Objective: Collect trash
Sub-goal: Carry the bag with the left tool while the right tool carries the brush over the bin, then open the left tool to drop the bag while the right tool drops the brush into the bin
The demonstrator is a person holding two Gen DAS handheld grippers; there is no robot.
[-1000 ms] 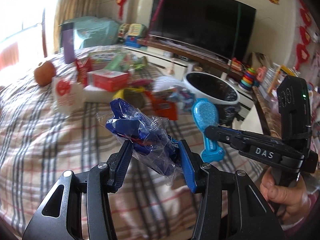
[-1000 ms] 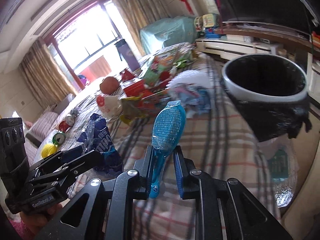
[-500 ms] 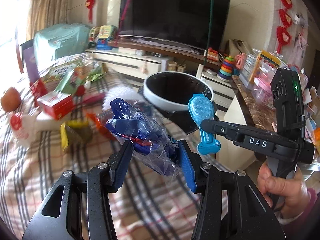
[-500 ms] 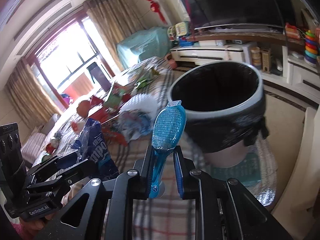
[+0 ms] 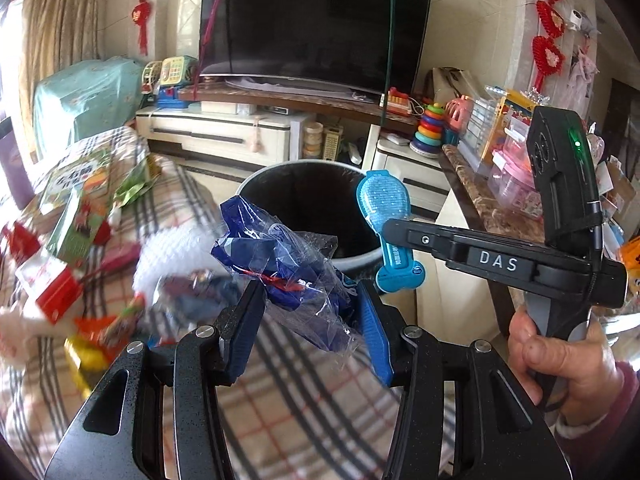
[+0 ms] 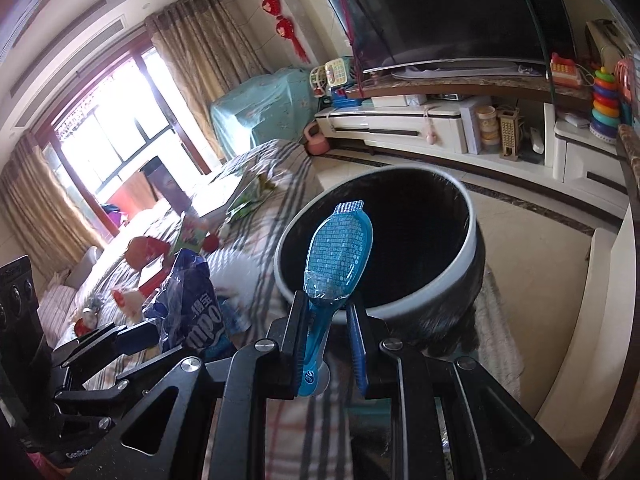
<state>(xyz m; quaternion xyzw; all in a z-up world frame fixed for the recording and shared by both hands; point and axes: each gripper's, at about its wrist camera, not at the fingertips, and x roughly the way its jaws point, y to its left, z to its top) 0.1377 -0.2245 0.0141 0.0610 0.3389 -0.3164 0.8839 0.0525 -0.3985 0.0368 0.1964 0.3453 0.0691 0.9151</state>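
Left wrist view has the crumpled blue wrapper [image 5: 288, 276] pinched between the left gripper [image 5: 310, 324] pads, held up just short of the black-lined trash bin [image 5: 256, 178]. Off to the side the right gripper [image 6: 326, 338] is clamped on the handle of a blue plastic brush package [image 6: 340, 248], which from its own camera sits right in front of the bin's rim, maybe partly over the opening, hard to say. So both pieces are picked up and nearly at the bin, but nothing's dropped yet imo. Plenty left too: the plaid-covered table [image 5: 280, 392] has red boxes [image 5: 56, 292], a green packet [image 5: 134, 184] and white tissue [image 5: 172, 252] scattered on it, all a bit blurry. The person's hand [image 5: 560, 352] grips the right tool's handle.
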